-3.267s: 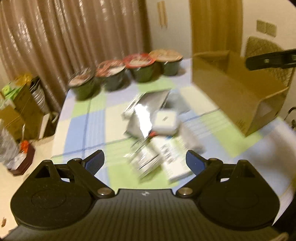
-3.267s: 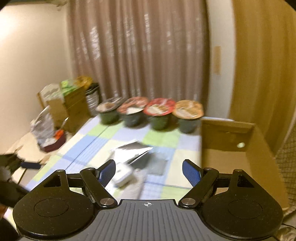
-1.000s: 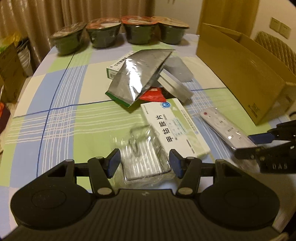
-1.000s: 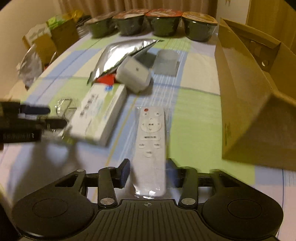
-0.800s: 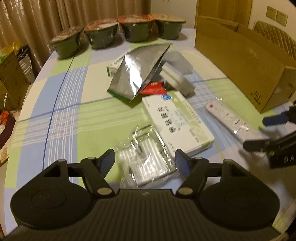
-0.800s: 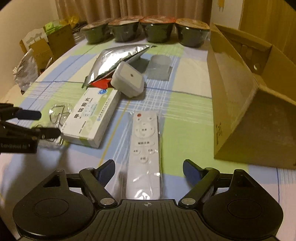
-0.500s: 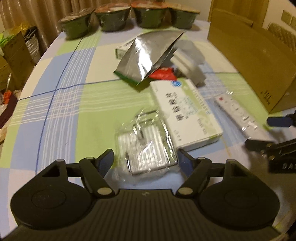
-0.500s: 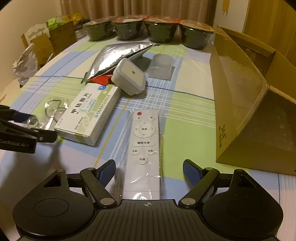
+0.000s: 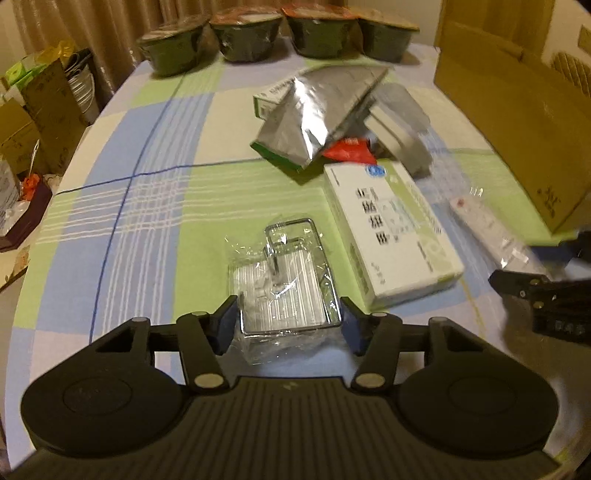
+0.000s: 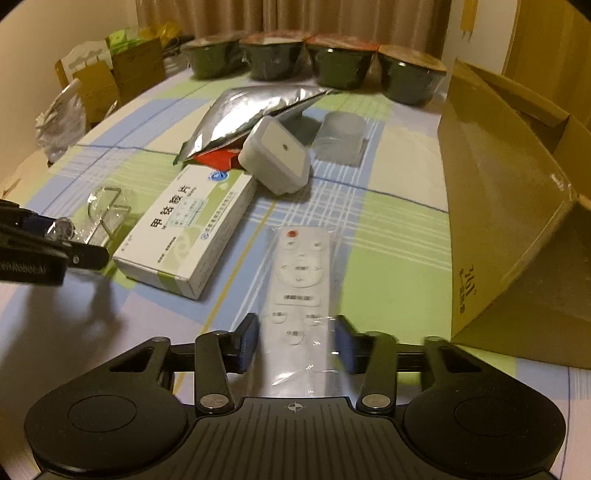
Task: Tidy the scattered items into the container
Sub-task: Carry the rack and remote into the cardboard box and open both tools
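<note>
On the checked tablecloth (image 9: 147, 206), at the near edge, two of the scattered things sit between the tongs. The left gripper (image 9: 288, 325) has its blue pads narrowed against the sides of a metal rack wrapped in clear plastic (image 9: 286, 284); they look to be touching it, and the rack lies flat on the cloth. The right gripper (image 10: 295, 341) straddles the near end of a white remote control in a clear sleeve (image 10: 299, 280), pads drawn in close to both sides; whether they press it I cannot tell, since that part is blurred. The remote lies flat, its red button at the far end. Between rack and remote lies a white and green medicine box (image 10: 188, 229), just beside each. Beyond the box a white square plug-like block (image 10: 277, 158) leans on a red packet (image 10: 216, 158), with a silver foil pouch (image 10: 251, 110) lying over the packet and a frosted plastic tub (image 10: 341, 142) to its right. The container, an open cardboard box (image 10: 509, 206), stands on the right side of the table, well apart from the remote, open at the top. Four dark sealed bowls (image 10: 340, 62) line the far edge in front of a curtain (image 10: 295, 14). Off the table's left side stand smaller cardboard boxes (image 9: 44, 107) and bags.
</note>
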`<state>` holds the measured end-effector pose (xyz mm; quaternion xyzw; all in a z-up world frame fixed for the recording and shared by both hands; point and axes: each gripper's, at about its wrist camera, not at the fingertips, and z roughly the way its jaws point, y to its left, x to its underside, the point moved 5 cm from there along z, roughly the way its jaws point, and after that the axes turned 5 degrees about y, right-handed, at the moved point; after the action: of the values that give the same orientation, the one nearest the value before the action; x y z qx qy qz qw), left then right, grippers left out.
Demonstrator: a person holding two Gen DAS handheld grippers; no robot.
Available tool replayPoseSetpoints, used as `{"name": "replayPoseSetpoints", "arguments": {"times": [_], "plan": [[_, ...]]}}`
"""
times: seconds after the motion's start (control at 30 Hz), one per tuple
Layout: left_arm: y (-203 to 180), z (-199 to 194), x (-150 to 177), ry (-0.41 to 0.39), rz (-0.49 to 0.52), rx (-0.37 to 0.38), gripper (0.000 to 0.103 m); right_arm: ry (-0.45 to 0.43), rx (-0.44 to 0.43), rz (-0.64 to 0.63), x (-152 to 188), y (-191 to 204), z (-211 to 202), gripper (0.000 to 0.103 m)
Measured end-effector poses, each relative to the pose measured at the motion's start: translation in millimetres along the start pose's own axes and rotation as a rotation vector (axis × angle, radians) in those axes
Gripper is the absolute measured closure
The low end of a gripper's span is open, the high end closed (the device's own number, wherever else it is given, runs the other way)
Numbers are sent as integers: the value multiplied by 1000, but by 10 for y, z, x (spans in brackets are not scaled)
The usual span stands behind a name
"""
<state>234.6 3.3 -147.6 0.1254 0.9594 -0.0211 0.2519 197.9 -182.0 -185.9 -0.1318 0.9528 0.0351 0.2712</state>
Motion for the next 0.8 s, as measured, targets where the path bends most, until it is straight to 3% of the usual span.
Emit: {"name": "replayPoseSetpoints", "arguments": {"times": [0.13,0.5,0.8], "plan": [[16,-91,-37,-25,-16,-2,51,2,6,10,32,-12,-78,62],[-313,-507,5,-63,-2,52,51,-107,30,52,-1,-111,-739,62],[-948,-966,-218,-137,104,130,51,-247,92,146,-158,-671,-1507,62]]}}
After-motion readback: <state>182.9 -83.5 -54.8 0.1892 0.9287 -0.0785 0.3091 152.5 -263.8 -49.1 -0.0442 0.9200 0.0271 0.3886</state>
